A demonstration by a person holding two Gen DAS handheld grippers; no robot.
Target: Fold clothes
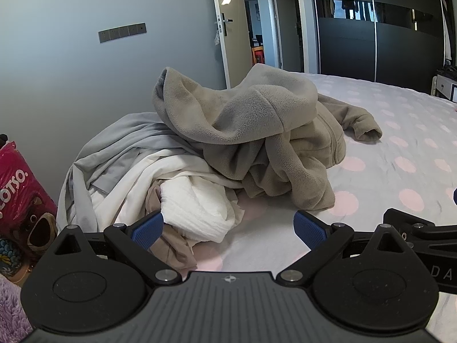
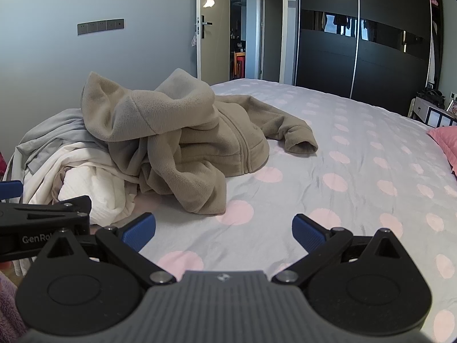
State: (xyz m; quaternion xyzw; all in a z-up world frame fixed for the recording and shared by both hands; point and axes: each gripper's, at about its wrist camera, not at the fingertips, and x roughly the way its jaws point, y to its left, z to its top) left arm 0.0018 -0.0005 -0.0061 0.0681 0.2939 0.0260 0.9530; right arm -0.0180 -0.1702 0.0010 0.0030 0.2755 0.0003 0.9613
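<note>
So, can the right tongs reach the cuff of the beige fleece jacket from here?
Probably yes. The right tongs stand open over bare bedspread, and the jacket's cuff lies flat ahead of them with nothing lying between.

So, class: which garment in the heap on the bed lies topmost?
The beige fleece zip hoodie; it drapes over the grey sheet-like cloth and white clothes.

Fuzzy matt fleece hoodie; glossy wardrobe.
</note>
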